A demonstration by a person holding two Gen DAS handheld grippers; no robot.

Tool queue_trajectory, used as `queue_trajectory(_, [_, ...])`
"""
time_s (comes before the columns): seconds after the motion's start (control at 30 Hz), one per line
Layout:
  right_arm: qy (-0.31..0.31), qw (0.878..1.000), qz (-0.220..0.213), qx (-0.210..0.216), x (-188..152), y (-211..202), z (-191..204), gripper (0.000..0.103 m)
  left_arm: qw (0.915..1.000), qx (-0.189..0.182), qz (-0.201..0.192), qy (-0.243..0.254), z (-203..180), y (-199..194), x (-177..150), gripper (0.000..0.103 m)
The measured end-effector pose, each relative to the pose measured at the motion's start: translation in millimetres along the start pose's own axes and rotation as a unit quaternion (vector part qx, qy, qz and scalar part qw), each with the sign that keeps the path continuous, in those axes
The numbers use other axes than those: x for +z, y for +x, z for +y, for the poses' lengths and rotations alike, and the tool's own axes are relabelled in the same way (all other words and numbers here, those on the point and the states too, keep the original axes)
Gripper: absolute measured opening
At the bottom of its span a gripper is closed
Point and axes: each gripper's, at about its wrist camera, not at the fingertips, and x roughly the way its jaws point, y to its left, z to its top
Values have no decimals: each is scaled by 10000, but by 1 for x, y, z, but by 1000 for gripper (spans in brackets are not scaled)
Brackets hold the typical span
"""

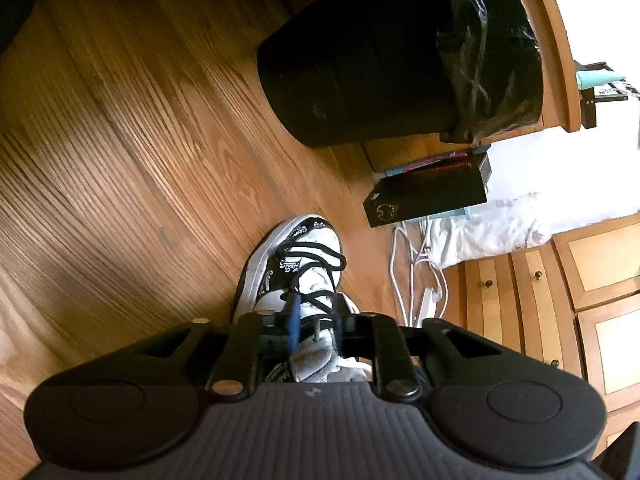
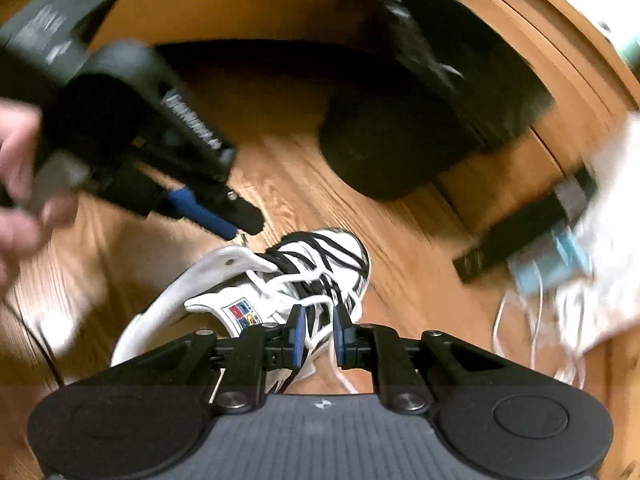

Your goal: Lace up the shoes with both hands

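Observation:
A white and black sneaker (image 1: 298, 264) with black and white laces lies on the wood floor; it also shows in the right wrist view (image 2: 280, 280). My left gripper (image 1: 316, 320) hovers just over the shoe's laces with its fingers apart; a black lace (image 1: 320, 304) runs between them. In the right wrist view the left gripper (image 2: 240, 228) shows at upper left, its tips near the shoe's heel tab. My right gripper (image 2: 320, 334) is open above the tongue, with white and black laces (image 2: 316, 320) passing through the gap.
A black bin (image 1: 384, 60) with a bag stands on the floor beyond the shoe. A black box (image 1: 424, 196), white cables (image 1: 416, 276) and a white bag (image 1: 500, 228) lie at right by wooden cabinets (image 1: 560, 280). The right wrist view is motion-blurred.

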Motion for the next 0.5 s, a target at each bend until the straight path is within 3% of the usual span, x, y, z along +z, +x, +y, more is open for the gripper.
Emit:
queue_trajectory(0.13, [577, 9983, 27, 118, -11, -3, -5, 16, 9999, 61, -17, -99, 3, 3, -2, 25])
queue_trajectory(0.37, [845, 9964, -24, 5, -20, -6, -2, 16, 9999, 39, -64, -132, 3, 5, -6, 25])
queue_trajectory(0.5, [901, 9959, -40, -33, -18, -8, -1, 16, 9998, 138, -27, 105, -4, 9, -10, 25])
